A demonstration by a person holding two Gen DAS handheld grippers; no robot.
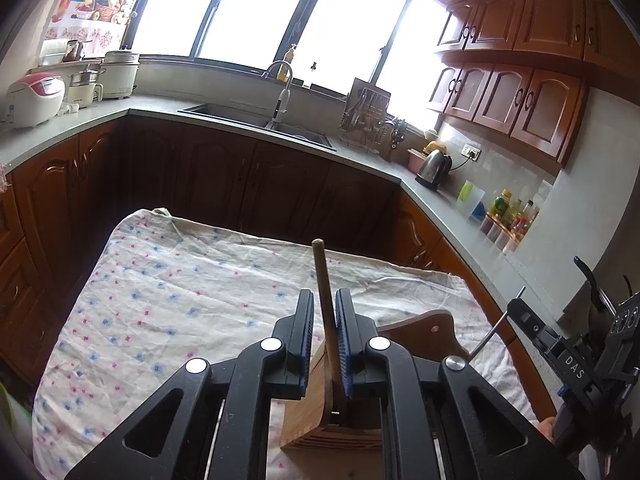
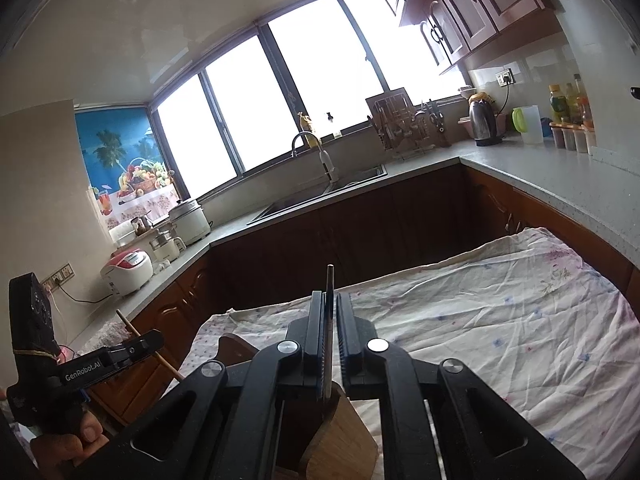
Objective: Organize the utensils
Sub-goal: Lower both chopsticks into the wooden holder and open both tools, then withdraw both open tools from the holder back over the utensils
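Both utensils stand with their lower ends already down in the wooden holder, which sits on the floral cloth covering the tabletop, near its right side in the left wrist view. The step in hand looks like the release.

The left claw has its jaws a little apart around the wooden handle. The handle leans against the right blue pad, with a clear gap on the left side, so nothing is pinched. The right claw stands likewise slightly spread around a thin dark utensil, which lies along the left pad; whether that pad presses on it cannot be told.

To finish well, each claw should probably spread a touch wider before it lifts, so that no pad drags its utensil back out. The withdrawal is best made straight back along the handle's line, not sideways, since a sideways pull could tip the holder. The two claws sit close together over the same holder, so drawing them away one at a time would lessen the chance of a knock.
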